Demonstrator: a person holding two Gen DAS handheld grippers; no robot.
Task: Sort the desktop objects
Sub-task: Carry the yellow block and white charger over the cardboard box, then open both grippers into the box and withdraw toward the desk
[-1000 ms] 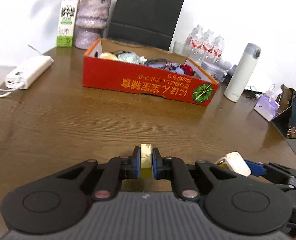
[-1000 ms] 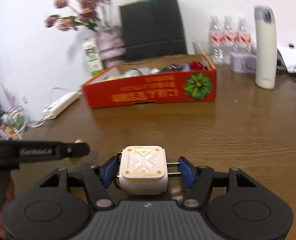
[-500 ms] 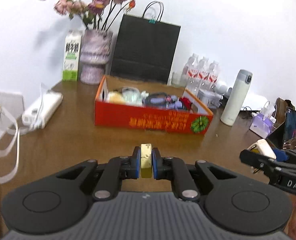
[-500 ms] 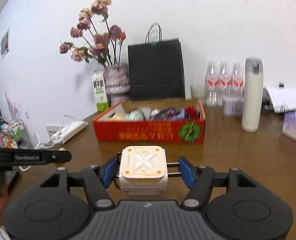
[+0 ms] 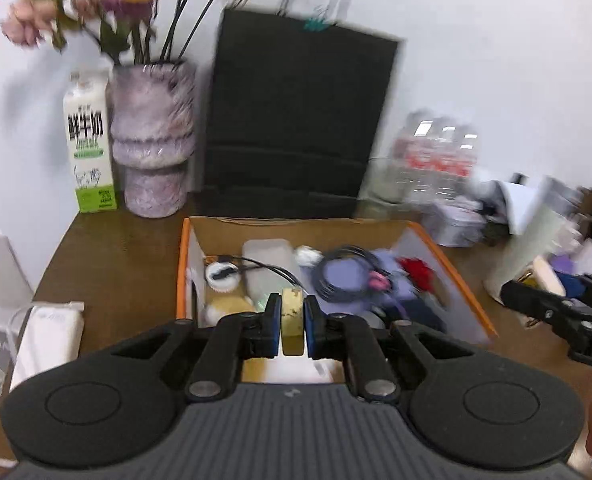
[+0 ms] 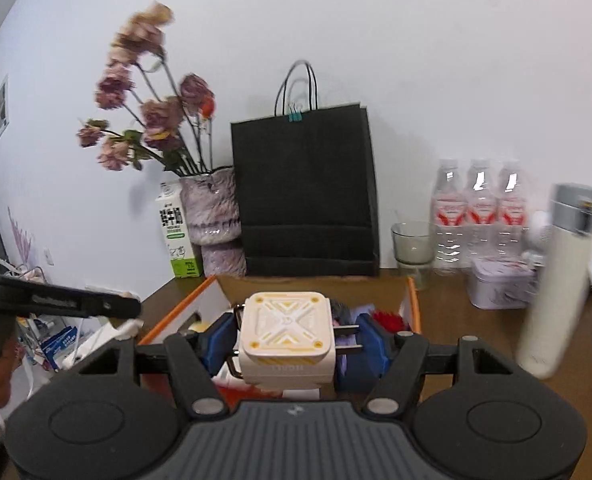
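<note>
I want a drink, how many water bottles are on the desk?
3 water bottles, side by side at the back right, beside the black paper bag. More could hide behind them.

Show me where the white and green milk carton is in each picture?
Left wrist view: the white and green milk carton stands far left, beside the fuzzy purple vase.
Right wrist view: it stands left of centre, smaller, partly tucked behind that vase.
Shared landmark: the black paper bag with handles, just right of the vase in both.
</note>
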